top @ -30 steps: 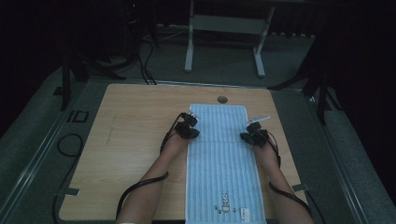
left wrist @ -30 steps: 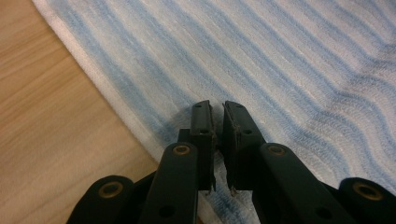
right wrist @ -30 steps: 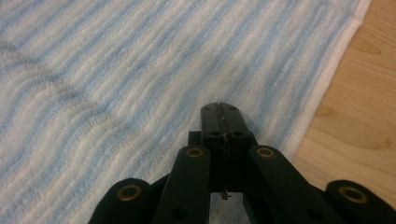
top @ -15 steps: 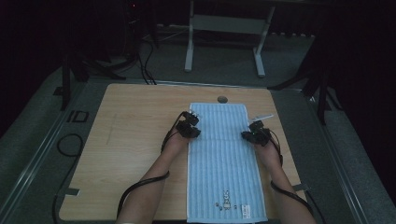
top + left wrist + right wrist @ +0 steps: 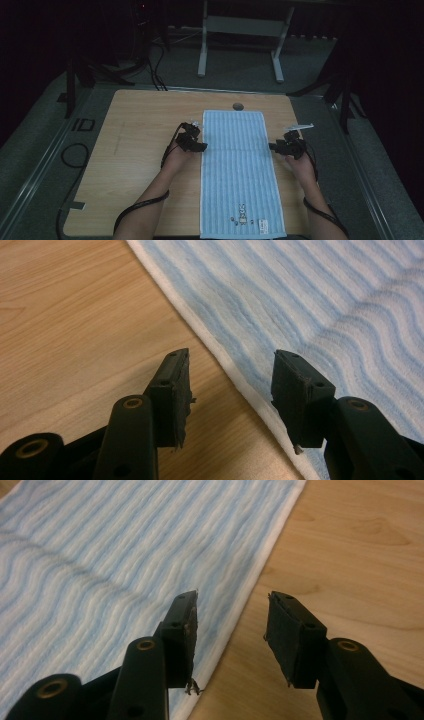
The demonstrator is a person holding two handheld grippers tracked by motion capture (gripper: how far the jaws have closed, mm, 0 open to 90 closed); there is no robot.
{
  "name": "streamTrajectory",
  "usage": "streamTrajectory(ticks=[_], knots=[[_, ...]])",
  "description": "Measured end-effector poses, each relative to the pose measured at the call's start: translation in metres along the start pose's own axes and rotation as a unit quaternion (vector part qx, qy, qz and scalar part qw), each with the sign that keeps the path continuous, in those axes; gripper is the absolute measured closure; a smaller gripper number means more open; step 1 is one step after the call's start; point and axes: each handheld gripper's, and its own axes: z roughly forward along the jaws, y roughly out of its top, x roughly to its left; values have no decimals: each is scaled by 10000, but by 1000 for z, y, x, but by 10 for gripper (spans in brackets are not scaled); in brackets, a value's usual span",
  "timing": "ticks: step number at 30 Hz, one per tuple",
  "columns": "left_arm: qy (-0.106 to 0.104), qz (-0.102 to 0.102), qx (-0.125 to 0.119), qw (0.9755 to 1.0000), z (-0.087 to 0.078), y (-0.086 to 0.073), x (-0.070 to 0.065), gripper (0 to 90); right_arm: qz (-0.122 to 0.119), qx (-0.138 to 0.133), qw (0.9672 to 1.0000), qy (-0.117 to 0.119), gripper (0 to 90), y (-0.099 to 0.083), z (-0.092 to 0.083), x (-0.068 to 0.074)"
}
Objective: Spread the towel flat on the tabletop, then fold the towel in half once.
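A wooden table (image 5: 140,165) filled the middle of the high view. A long blue-and-white striped towel (image 5: 237,170) lay flat on it, running from twelve o'clock toward six, a small printed figure (image 5: 242,214) near its six o'clock end. The left gripper (image 5: 196,143) sat just off the towel's nine o'clock edge, the right gripper (image 5: 280,147) just off its three o'clock edge. Both had just been opening. In the left gripper view, the jaws stood apart, gripping nothing, the towel's white hem (image 5: 235,375) passing between them. The right gripper view showed the same above the opposite hem (image 5: 240,615).
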Motion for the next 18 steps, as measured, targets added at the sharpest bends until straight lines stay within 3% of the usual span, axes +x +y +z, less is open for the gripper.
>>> streamTrajectory(ticks=[7,8,10,14,18], knots=[[-70,-367,-29,9993,9,8,13,496,-54,155,9997,-175,514,15,12,-1],[-64,-365,-13,9993,10,9,13,489,-70,188,9994,-292,523,19,17,1],[46,-316,-22,9995,12,12,14,477,-43,142,9996,-243,524,21,21,3],[66,-339,21,9994,19,18,16,477,-171,265,9991,-288,527,27,35,8],[75,-300,88,9995,29,20,15,477,-108,354,9989,-280,543,29,44,7]])
